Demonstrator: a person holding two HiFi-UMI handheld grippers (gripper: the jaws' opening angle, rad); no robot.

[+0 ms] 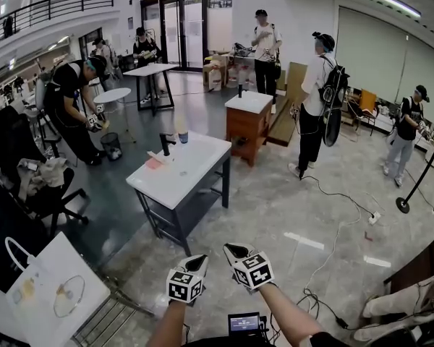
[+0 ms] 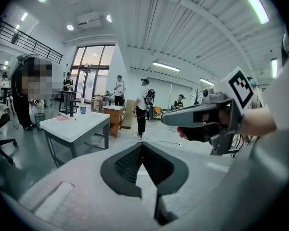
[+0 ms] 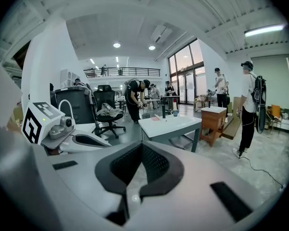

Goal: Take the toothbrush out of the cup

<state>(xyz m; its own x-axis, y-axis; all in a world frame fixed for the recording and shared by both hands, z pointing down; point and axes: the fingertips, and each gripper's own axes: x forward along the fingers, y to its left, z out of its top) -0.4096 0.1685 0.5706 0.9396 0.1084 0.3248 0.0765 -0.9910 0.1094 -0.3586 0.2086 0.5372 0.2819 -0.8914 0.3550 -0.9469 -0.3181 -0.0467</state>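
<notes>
Brightness: bright, even light in all three views.
Sources: ceiling strip light (image 2: pixel 253 4) and tall glass doors (image 1: pixel 184 31) (panes glow pale).
Shadows: soft, faint under the white table (image 1: pixel 192 168).
Edges: strong fisheye bending; black corners in both gripper views.
Focus: left gripper (image 2: pixel 142 144) looks soft near the lens.

No legible text or numbers

Two grippers are counted: the left gripper (image 1: pixel 197 264) and the right gripper (image 1: pixel 236 252). Well ahead of the fingertips one white table (image 1: pixel 192 186) is seen, and on it one cup (image 1: pixel 183 136) and one black faucet (image 1: pixel 164 144). Beyond it one wooden cabinet (image 1: pixel 247 125) is counted. At least six people are made out farther off, the nearest person (image 1: pixel 317 100) ahead and right of the fingers.
</notes>
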